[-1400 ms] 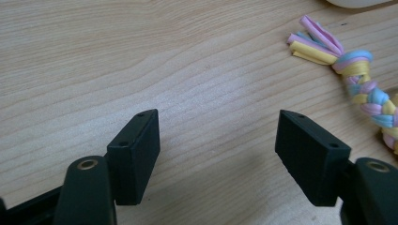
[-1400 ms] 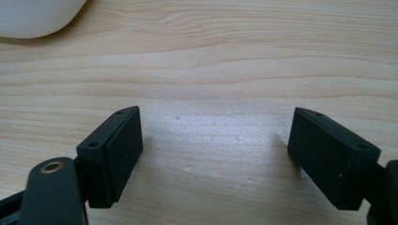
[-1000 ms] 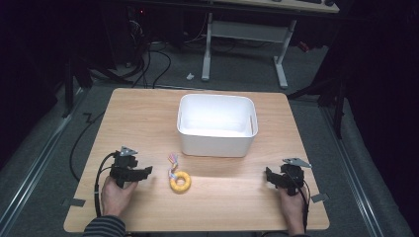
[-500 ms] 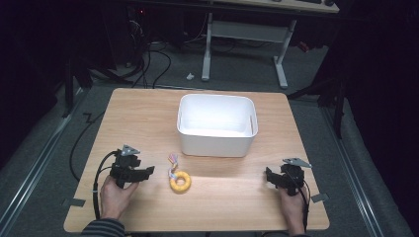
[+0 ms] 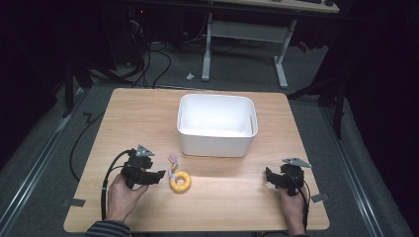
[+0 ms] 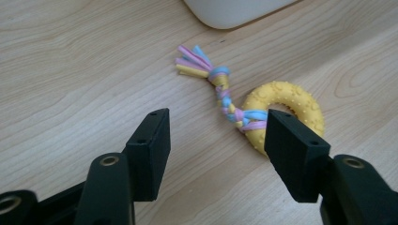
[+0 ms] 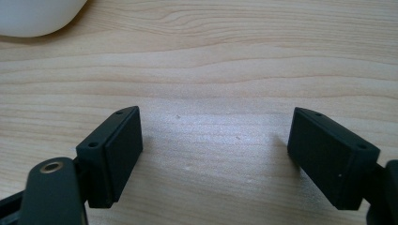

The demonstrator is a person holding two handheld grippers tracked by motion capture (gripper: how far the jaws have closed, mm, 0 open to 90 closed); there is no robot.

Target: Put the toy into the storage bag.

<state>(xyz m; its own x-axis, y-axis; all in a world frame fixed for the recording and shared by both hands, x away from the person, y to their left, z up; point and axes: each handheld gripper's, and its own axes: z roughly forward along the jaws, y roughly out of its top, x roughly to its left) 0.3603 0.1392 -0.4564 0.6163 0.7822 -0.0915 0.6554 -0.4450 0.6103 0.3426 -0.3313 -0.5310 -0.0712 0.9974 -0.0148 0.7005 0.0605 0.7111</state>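
left gripper [image 5: 159, 175]: jaws wide apart, empty, unmoved over the last second | ring toy [image 5: 180, 181]: on worktop [image 5: 227, 197] just beside it, near white bin [image 5: 216, 144] | right gripper [image 5: 267, 177]: jaws spread, empty, parked | nothing changed, pickup not begun

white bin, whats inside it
The white bin looks empty in the high view: bare white floor and inner walls. The strip of floor just behind its near wall is hidden by that wall, so something small lying there cannot be ruled out.
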